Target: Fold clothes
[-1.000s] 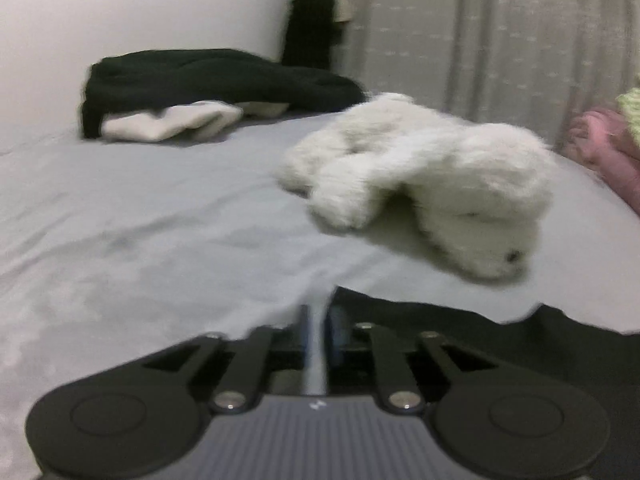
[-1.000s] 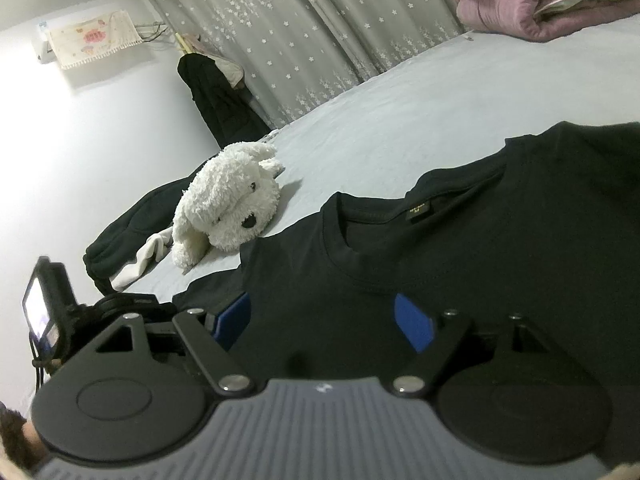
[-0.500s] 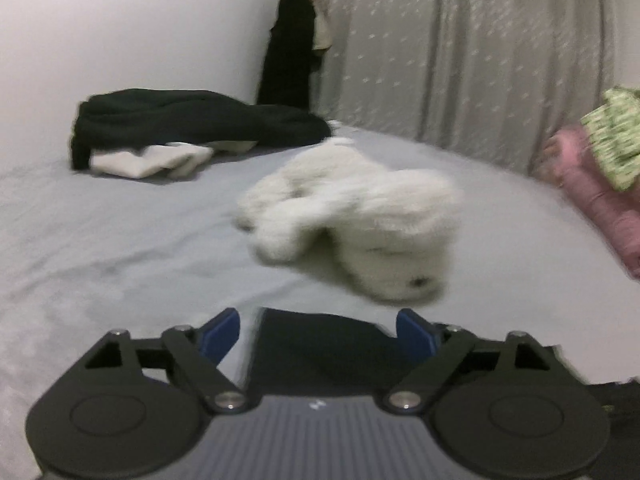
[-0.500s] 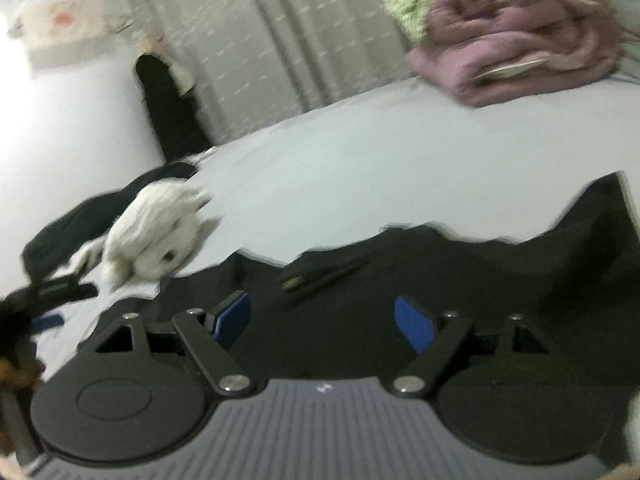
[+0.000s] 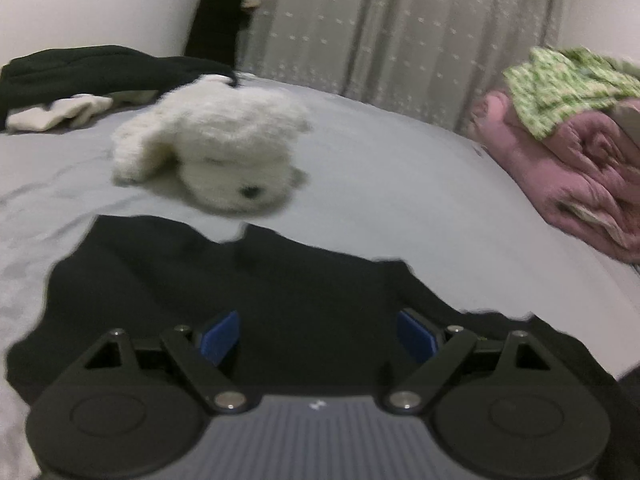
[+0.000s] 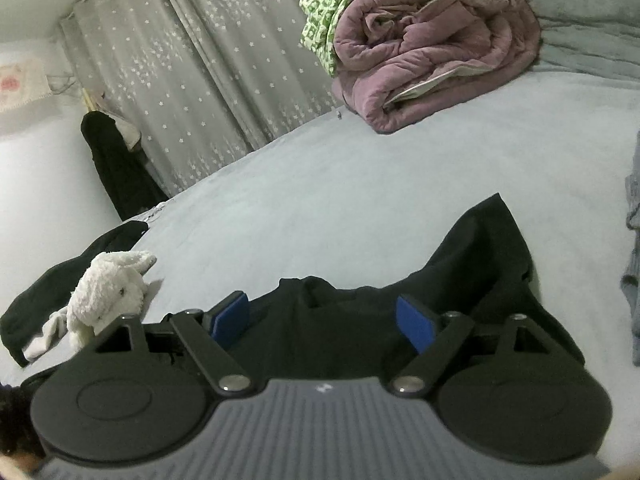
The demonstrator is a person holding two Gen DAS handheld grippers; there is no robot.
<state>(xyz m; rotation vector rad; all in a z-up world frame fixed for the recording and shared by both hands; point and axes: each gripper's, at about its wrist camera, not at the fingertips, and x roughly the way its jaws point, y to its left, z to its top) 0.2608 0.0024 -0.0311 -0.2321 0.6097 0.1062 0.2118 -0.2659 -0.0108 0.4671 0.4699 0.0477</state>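
Black t-shirt (image 5: 248, 292) is lying on the grey bed sheet (image 5: 400, 200), right in front of both grippers. Left gripper (image 5: 318, 334) has its jaws spread wide after just opening up, blue pads (image 5: 220, 334) clear of the fabric, nothing pinched. Right gripper (image 6: 322, 322) is spread wide too, hovering over the shirt's collar area, gripping nothing. In the left wrist view a white plush dog (image 5: 216, 152) sits at about 11 o'clock past the shirt, touching its far edge or just beside it, too blurry to say. A rolled pink quilt (image 6: 424, 60) is at 1 o'clock in the right view, well apart.
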